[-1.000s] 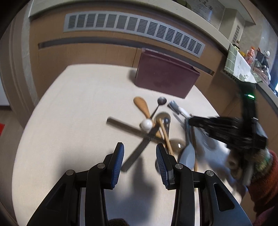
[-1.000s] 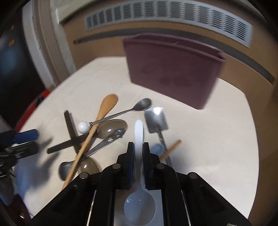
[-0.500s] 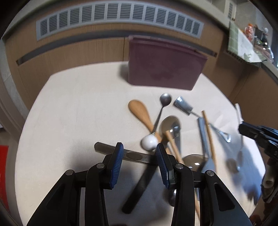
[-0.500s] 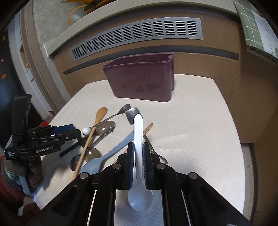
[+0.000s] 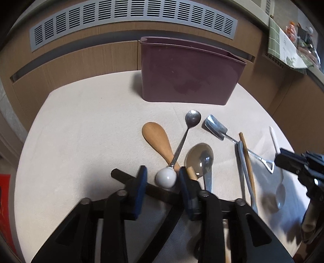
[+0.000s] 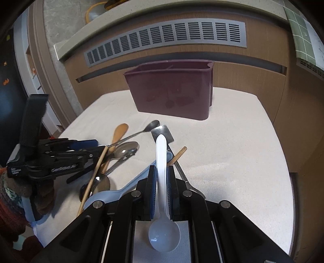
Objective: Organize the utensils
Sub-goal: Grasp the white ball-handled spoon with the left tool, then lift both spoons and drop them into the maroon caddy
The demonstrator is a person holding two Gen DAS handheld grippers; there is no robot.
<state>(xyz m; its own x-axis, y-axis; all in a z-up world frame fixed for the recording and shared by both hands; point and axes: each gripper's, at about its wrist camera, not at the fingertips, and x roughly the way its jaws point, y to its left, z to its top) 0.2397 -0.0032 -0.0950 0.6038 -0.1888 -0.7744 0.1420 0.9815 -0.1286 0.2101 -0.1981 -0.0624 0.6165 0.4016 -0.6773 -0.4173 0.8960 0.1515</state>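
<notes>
Utensils (image 5: 188,153) lie scattered on a beige worktop (image 5: 81,131) before a maroon caddy (image 5: 188,70), beneath a wall vent (image 5: 129,18). Left tongs (image 5: 162,178) are closing around a ball-ended spoon (image 5: 165,178); right tongs (image 6: 161,182) clamp a white plastic spoon (image 6: 161,161).

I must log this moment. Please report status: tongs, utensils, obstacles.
Left tongs closing around white knob, not gripped yet. Right tongs shut on white spoon. Bin path clear.

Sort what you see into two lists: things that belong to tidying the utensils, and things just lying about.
Belongs to the job:
white plastic spoon
wooden spoon
ball-handled metal spoon
purple holder

Lying about:
wall vent
green tiled cloth
yellow cable
</notes>
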